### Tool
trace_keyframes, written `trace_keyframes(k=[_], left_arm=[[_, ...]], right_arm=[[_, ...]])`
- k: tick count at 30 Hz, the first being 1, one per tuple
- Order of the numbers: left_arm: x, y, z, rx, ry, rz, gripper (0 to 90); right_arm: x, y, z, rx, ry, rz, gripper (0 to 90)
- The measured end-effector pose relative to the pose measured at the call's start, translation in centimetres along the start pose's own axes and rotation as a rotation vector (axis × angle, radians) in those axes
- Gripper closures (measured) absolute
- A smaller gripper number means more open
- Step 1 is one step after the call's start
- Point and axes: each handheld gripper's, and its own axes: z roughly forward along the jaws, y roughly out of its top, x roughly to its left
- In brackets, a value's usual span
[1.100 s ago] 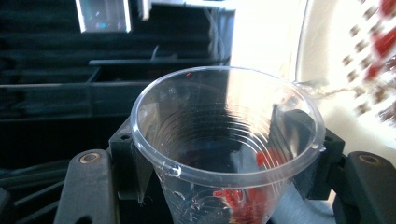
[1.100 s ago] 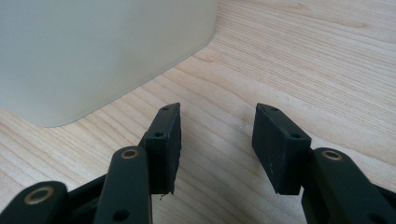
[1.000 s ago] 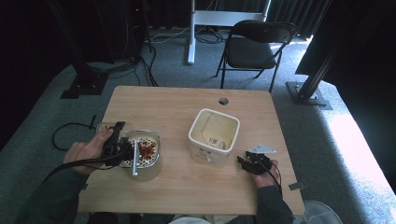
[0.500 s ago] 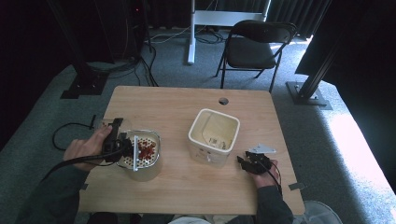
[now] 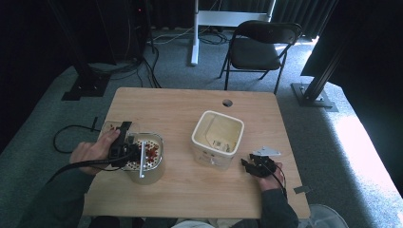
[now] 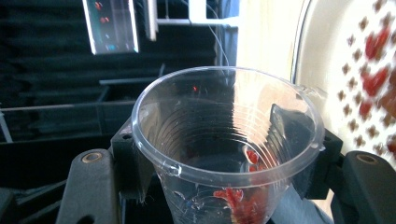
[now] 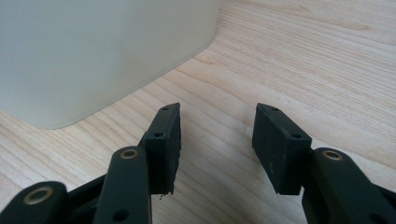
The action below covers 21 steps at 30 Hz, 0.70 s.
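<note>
While tilted over the strainer (image 5: pixel 145 151), left gripper (image 6: pixel 224 158) clamps cup (image 6: pixel 224 140).

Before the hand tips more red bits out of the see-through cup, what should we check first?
1. Grip on the clear plastic cup: the left gripper has a black jaw on each side of it. Ok.
2. Cup over the round metal strainer with holes: the strainer's holed wall sits right beside the cup's rim. Ok.
3. Red bits left in the cup: a few at the bottom. Ok.
4. Strainer steady on the wooden table: nothing holds it. Cannot tell.
5. Right gripper out of the way: open, empty, by the cream square plastic tub. Ok.
</note>
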Motion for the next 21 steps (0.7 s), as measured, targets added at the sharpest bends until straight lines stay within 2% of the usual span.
trace_keyframes(k=[1, 4, 6, 8, 9, 10, 11, 12, 13, 15, 17, 21], left_arm=[[0.1, 0.3, -0.4, -0.031, -0.001, 0.005, 35.9], [0.3, -0.1, 0.3, 0.007, -0.001, -0.015, 35.9], [0.3, -0.3, 0.1, 0.009, 0.002, -0.02, 36.0], [0.1, -0.2, -0.3, 0.002, 0.0, -0.018, 36.0], [0.1, -0.3, -0.5, -0.023, 0.007, -0.012, 36.1], [0.1, -0.4, -0.3, -0.022, -0.008, -0.026, 36.5], [0.1, -0.5, 0.0, 0.014, -0.009, -0.016, 36.4], [0.0, -0.5, -0.1, 0.016, -0.006, -0.003, 36.4], [0.1, -0.5, -0.1, -0.001, -0.02, -0.022, 36.3], [-0.1, -0.5, 0.0, 0.021, -0.014, -0.007, 36.4], [-0.1, -0.6, -0.1, 0.019, -0.016, -0.014, 36.4], [0.0, -1.1, 0.1, 0.05, 0.0, -0.023, 36.3]], right_arm=[[0.0, 0.0, 0.0, 0.0, 0.0, 0.0, 51.3], [0.0, 0.0, 0.0, 0.0, -0.001, 0.002, 51.3], [0.0, 0.0, 0.0, 0.001, -0.001, 0.001, 51.3], [0.0, 0.0, 0.0, 0.0, 0.002, -0.001, 51.2], [0.0, 0.0, 0.0, -0.001, 0.001, 0.0, 51.2], [0.0, 0.0, 0.0, 0.0, 0.0, 0.001, 51.2], [0.0, 0.1, 0.1, -0.001, 0.0, 0.001, 51.2], [0.0, 0.1, 0.1, -0.001, 0.0, 0.0, 51.2], [0.1, 0.1, 0.1, 0.0, 0.0, 0.001, 51.2], [0.1, 0.1, 0.1, 0.0, 0.0, 0.0, 51.2], [0.0, 0.1, 0.1, 0.0, 0.001, 0.001, 51.2], [0.1, 0.1, 0.1, 0.0, 0.001, 0.001, 51.2]])
